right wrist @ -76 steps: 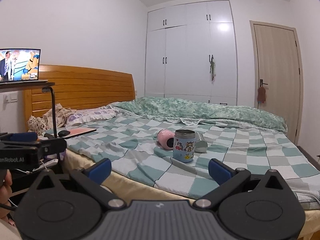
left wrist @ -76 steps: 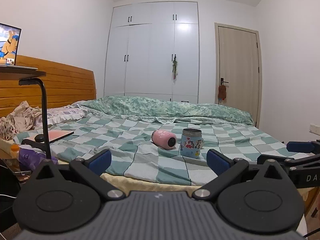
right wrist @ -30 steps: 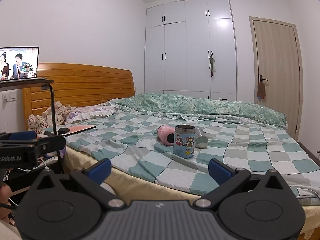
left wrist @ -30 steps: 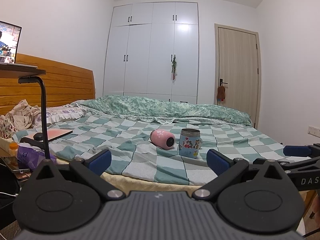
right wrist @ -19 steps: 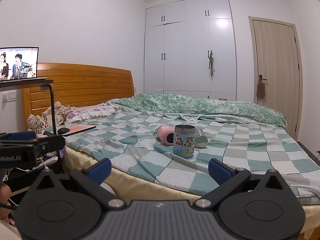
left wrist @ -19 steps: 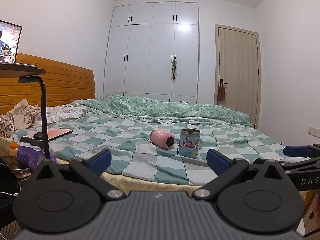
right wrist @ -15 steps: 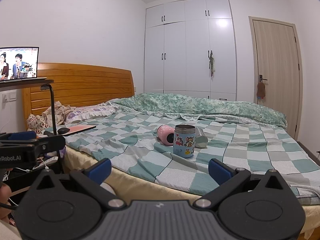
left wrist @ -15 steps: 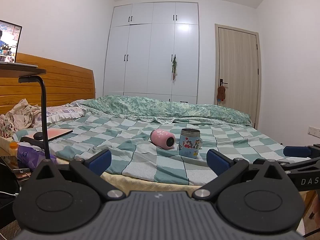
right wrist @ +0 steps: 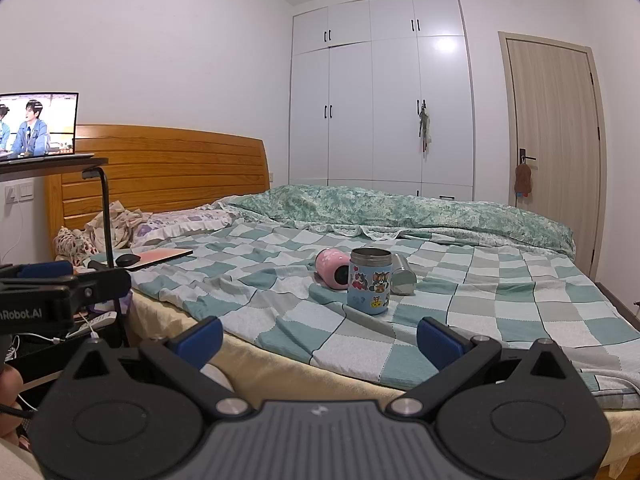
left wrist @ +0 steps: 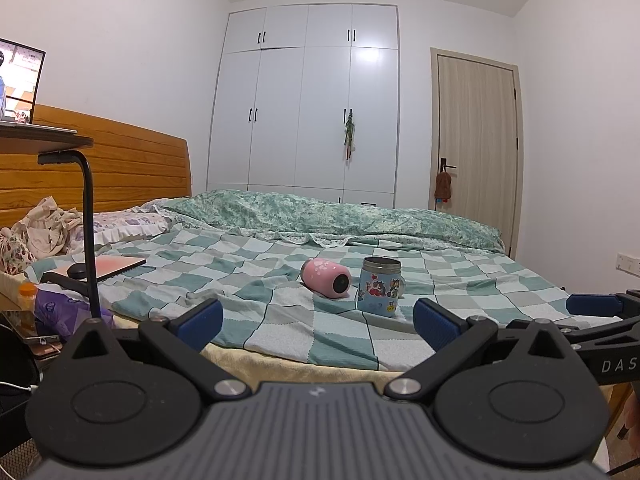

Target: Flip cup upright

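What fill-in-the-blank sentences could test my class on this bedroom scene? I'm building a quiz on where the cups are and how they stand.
1. The pink cup lies on its ____ on the checked blanket.
2. The blue cartoon cup stands ____ next to it.
3. Both the left gripper and the right gripper are ____ and hold nothing.
4. In the right wrist view, a ____ cup lies behind the blue one.

Missing words: side; upright; open; silver
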Action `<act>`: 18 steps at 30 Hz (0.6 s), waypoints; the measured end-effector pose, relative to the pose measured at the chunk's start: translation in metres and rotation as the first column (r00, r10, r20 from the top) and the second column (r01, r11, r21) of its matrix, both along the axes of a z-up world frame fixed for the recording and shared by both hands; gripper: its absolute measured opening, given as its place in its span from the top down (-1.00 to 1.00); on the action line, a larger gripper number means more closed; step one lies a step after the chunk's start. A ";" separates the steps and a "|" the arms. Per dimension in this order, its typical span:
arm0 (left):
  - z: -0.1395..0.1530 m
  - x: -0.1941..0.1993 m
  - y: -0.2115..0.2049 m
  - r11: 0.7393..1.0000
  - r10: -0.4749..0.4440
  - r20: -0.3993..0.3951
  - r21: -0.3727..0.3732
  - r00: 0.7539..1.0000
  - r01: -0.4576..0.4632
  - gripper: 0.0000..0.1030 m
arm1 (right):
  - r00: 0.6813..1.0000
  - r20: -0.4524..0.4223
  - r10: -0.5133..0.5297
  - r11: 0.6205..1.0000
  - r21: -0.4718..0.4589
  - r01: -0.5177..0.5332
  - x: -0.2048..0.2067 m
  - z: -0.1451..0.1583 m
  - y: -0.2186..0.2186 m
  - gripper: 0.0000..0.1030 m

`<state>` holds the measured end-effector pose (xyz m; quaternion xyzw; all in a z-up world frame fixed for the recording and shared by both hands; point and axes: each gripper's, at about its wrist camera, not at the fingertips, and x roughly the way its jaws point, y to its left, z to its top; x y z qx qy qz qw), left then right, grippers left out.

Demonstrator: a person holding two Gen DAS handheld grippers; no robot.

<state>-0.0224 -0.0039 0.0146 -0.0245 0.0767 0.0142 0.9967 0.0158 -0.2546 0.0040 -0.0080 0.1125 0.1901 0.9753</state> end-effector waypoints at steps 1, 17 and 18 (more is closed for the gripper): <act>0.000 0.000 0.000 1.000 -0.003 -0.001 0.001 1.000 0.003 -1.00 | 1.000 0.000 -0.001 1.000 0.000 0.001 0.000 0.001 0.001 -1.00; 0.000 0.002 -0.001 1.000 0.003 0.003 -0.003 1.000 -0.003 -1.00 | 1.000 -0.003 -0.001 1.000 -0.002 0.001 0.000 0.000 0.001 -1.00; -0.001 0.002 -0.001 1.000 0.005 0.003 -0.003 1.000 -0.005 -1.00 | 1.000 -0.003 -0.002 1.000 -0.002 0.002 0.000 0.000 0.001 -1.00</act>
